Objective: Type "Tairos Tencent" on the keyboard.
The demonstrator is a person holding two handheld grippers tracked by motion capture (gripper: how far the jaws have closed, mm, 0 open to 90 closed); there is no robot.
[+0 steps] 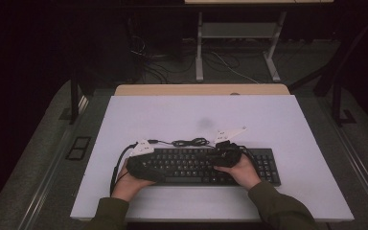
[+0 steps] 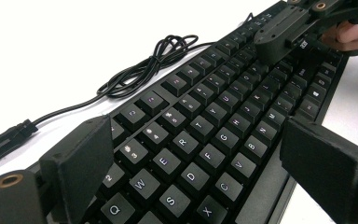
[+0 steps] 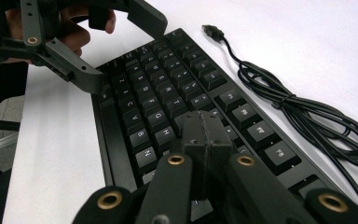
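White counter (image 1: 287, 143) carries the keyboard (image 1: 191, 165), cable (image 1: 190, 142) coiled just behind; left tongs (image 2: 196, 154) gape wide over its left end. Right tongs (image 3: 204, 133), closed empty, apparently rest on mid-board keys; pressing seems in hand, needing a steady downward push next.

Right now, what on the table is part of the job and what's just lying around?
In play:
- black full-size keyboard
- left gripper, fingers open astride the keyboard's left end
- right gripper, fingers shut, tips over the keys

Lying about:
- coiled black keyboard cable, USB plug loose on the white table top
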